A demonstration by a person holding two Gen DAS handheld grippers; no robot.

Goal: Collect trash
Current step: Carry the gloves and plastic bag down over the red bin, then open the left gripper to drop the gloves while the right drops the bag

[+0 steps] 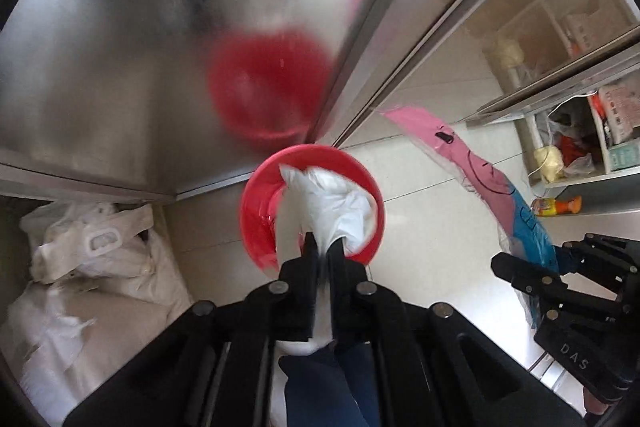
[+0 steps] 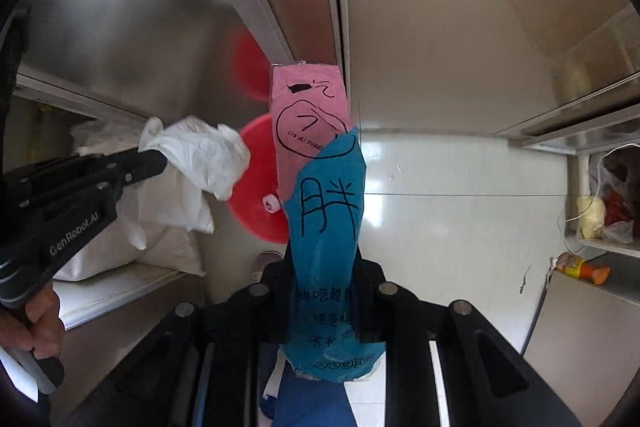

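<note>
Step in hand, as judged: both pieces of trash are picked up and are being brought over the round red plastic bin (image 1: pixel 256 223) on the pale tiled floor (image 1: pixel 432 227), beside the brushed steel cabinet (image 1: pixel 100 67).

Left claw (image 1: pixel 322 247) is pressed together, pinching the crumpled white paper tissue (image 1: pixel 336 203). In the left wrist view the tissue hangs directly over the bin mouth, extending toward 12 o'clock from the claw tips.

Right claw (image 2: pixel 322 263) is nearly closed, pinching the flat pink-and-blue plastic snack wrapper (image 2: pixel 316 163) by its blue end. The pink end points to 12 o'clock. In the right wrist view the bin sits at about 10 o'clock of this claw, partly behind the wrapper.

Next move likely calls for releasing the tissue first, then shifting the right claw toward the bin before letting go.
</note>
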